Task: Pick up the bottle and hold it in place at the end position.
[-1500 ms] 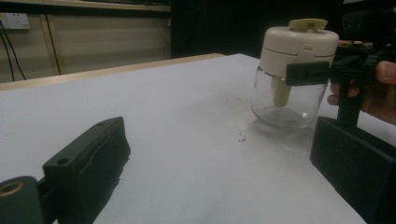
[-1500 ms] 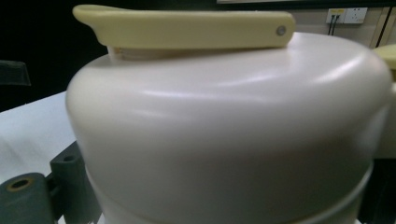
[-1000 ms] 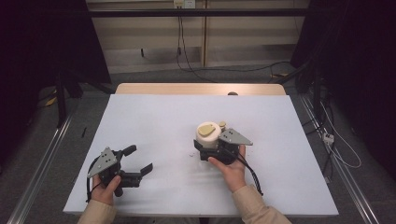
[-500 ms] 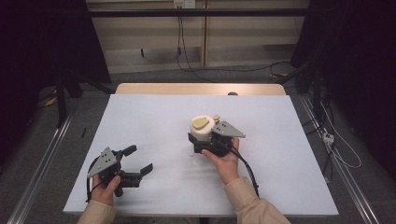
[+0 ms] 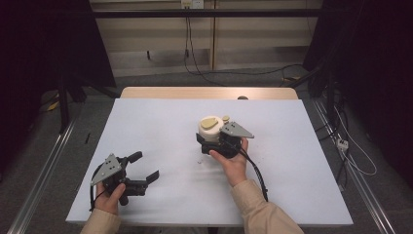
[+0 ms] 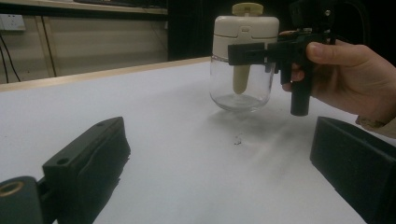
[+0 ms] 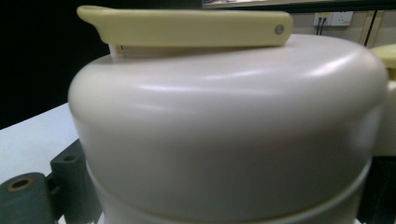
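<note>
The right tool (image 5: 216, 141) is clamping the jar (image 5: 210, 130) just below its cream lid (image 6: 246, 31), holding it slightly above the tabletop (image 5: 160, 126). The left tool (image 5: 141, 168) is resting wide open, holding nothing. Risk: smooth glass slipping between the 2 jaws if the grip loosens.

dim room, soft glare, close-up blurred

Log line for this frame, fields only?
right hand-held gripper: shut on jar, below its cream lid | jar: lifted off table | left hand-held gripper: open, idle
</note>
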`<state>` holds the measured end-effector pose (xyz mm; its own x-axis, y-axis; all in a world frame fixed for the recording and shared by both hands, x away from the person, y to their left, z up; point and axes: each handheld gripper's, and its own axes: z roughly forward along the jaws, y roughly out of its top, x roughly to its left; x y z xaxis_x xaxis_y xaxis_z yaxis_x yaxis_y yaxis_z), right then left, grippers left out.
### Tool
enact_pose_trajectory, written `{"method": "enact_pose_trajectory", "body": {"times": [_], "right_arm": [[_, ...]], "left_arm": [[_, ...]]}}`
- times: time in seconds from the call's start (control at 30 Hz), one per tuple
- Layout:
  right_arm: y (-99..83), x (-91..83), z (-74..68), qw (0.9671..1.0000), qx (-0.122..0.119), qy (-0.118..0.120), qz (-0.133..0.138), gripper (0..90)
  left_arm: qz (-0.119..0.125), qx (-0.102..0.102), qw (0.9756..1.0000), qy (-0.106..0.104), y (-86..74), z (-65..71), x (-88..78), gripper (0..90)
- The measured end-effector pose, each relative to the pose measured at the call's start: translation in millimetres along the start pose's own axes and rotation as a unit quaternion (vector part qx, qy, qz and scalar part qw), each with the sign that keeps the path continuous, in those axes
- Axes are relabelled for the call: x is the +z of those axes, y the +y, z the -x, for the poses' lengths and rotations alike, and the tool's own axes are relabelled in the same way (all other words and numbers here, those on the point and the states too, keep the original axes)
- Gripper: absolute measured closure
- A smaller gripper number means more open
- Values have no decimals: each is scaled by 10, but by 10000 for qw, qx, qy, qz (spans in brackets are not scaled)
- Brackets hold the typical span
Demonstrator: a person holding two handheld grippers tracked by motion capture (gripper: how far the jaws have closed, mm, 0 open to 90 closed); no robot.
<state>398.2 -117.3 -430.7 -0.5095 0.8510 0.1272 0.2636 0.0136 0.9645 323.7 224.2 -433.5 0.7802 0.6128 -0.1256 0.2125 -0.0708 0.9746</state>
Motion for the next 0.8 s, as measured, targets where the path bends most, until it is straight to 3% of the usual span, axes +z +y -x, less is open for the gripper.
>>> {"method": "enact_pose_trajectory", "body": {"times": [0.8], "right_arm": [[13, 141, 57, 9999, 75, -121, 5, 63]], "left_arm": [[3, -14, 10000, -11, 0, -7, -7, 39]]}}
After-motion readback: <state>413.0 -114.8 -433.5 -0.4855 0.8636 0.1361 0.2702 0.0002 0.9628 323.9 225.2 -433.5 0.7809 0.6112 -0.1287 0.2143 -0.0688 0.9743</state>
